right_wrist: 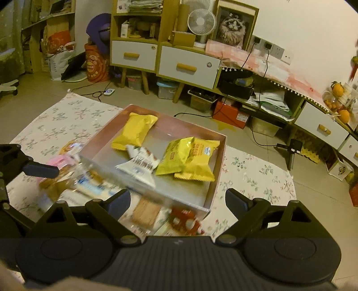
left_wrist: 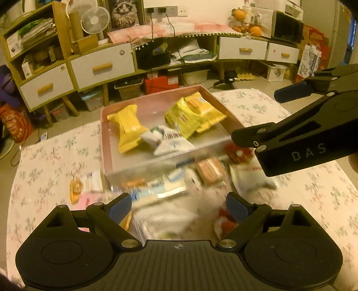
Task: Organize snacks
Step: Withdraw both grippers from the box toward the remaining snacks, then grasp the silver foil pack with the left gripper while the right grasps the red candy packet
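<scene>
A clear box with pink walls (left_wrist: 104, 138) (right_wrist: 220, 161) stands on the floral tablecloth. It holds three yellow snack packets (left_wrist: 127, 127) (right_wrist: 134, 131) and a white packet (left_wrist: 170, 143) (right_wrist: 138, 167). Loose snacks lie blurred in front of the box: a brown biscuit pack (left_wrist: 210, 171) (right_wrist: 145, 211), a red packet (left_wrist: 235, 153) (right_wrist: 185, 221), white packets (left_wrist: 248, 176). My left gripper (left_wrist: 177, 207) is open and empty above this pile. My right gripper (right_wrist: 177, 201) is open and empty above the box's near edge; it shows at the right of the left wrist view (left_wrist: 255, 116).
The floral tablecloth (left_wrist: 44, 156) (right_wrist: 257, 176) covers the table. An orange packet and a pink one (left_wrist: 75, 190) lie left of the box. Behind the table stand cabinets with white drawers (left_wrist: 103, 67) (right_wrist: 188, 66), a fan (left_wrist: 95, 20) and storage bins on the floor.
</scene>
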`<state>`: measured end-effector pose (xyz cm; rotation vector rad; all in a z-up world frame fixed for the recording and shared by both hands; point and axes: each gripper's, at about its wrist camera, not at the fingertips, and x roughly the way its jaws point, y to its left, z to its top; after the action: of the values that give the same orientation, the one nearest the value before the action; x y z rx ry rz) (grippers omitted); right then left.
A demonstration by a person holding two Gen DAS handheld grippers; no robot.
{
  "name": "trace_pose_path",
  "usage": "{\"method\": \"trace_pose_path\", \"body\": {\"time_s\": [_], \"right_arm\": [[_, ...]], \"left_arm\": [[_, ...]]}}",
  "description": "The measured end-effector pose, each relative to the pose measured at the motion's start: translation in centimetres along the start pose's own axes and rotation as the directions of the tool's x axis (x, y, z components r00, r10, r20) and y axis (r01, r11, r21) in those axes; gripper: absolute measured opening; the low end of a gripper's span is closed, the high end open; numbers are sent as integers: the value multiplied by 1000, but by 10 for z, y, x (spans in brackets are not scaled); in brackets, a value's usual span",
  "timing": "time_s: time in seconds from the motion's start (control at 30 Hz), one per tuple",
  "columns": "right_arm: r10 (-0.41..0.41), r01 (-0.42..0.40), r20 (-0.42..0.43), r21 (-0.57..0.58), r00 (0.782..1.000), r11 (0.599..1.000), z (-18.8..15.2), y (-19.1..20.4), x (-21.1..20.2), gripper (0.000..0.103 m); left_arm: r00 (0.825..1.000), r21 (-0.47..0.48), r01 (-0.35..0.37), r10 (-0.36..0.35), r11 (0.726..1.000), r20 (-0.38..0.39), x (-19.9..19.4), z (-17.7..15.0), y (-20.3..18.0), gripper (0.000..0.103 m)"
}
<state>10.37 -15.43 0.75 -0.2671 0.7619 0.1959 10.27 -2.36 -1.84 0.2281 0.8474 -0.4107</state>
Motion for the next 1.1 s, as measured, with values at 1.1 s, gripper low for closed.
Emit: {"method": "trace_pose_path", "body": {"time_s": [1.1], "right_arm": [[77, -77, -18, -54, 997, 996, -81, 35, -36, 103]], "left_arm": [[999, 56, -29, 30, 998, -19, -51, -93, 20, 100]]}}
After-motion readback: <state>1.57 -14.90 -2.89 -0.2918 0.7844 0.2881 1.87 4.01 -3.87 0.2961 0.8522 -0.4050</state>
